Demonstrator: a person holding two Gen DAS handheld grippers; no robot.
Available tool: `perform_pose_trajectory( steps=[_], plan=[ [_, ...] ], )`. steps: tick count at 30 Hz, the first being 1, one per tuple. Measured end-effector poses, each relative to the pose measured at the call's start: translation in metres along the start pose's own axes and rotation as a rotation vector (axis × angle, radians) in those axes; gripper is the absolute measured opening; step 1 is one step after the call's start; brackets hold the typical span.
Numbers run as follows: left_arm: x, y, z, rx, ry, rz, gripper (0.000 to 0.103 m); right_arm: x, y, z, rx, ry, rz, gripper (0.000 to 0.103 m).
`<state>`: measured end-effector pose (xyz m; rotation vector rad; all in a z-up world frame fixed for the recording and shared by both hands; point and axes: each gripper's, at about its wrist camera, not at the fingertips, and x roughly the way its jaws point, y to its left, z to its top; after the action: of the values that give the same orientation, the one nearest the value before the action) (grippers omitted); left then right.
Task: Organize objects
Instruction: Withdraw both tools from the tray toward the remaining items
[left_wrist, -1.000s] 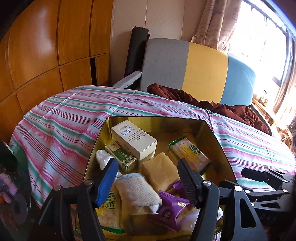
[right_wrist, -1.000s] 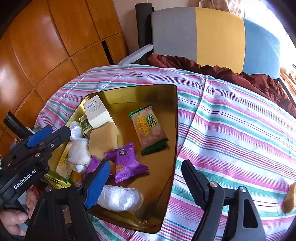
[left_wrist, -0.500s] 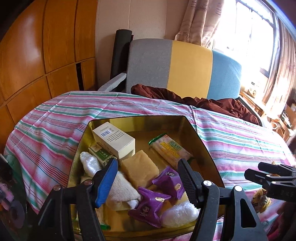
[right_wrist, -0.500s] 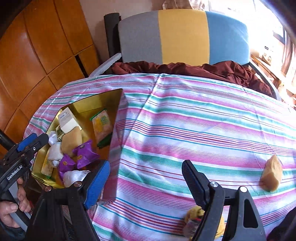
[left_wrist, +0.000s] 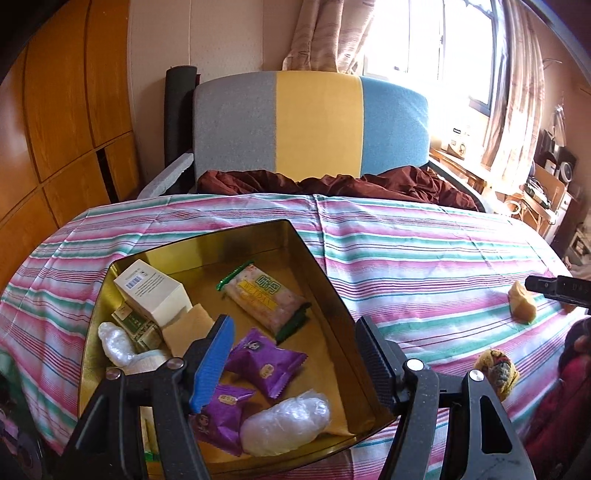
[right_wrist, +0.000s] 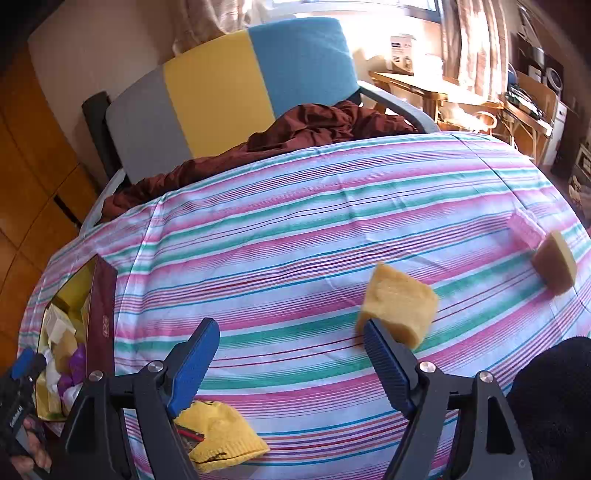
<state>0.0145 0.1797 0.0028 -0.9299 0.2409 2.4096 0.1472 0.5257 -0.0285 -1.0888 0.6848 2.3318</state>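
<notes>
From the left wrist, the left gripper (left_wrist: 295, 350) hangs over the gold tin (left_wrist: 317, 266) with its jaws apart and nothing between them; inside lie a white box (left_wrist: 151, 291), a long snack packet (left_wrist: 266, 295), two purple sachets (left_wrist: 266, 362) and a clear wrapped bundle (left_wrist: 284, 424). Out on the striped cloth (left_wrist: 424, 258), well apart from the tin, sit a yellow sponge block (left_wrist: 521, 304) and a yellow knitted piece (left_wrist: 496, 371). From the right wrist, the right gripper (right_wrist: 291, 354) is over bare cloth, jaws wide and empty. The sponge block (right_wrist: 397, 304) lies just past the right-hand finger, not between the two, and the knitted piece (right_wrist: 221, 432) sits low by the other finger. A second sponge (right_wrist: 556, 262) and a pink item (right_wrist: 522, 227) wait near the far edge. I'd say the sponge block comes next: shift across until it sits squarely between the pads, come down level, and squeeze gently, since foam will give.
</notes>
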Motion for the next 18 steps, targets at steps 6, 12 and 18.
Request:
perform_pose_trajectory(
  steps=[6,12,18],
  plan=[
    [0.004,-0.028,-0.001,0.06,0.019,-0.047,0.07,0.002,-0.047,0.007,0.219,-0.021,0.046,0.082],
    [0.011,-0.057,-0.002,0.107,0.043,-0.1,0.072,-0.009,-0.06,0.005,0.302,-0.108,0.065,0.082],
    [0.02,-0.096,-0.009,0.189,0.08,-0.19,0.072,-0.006,-0.055,0.007,0.274,-0.096,0.064,0.082]
  ],
)
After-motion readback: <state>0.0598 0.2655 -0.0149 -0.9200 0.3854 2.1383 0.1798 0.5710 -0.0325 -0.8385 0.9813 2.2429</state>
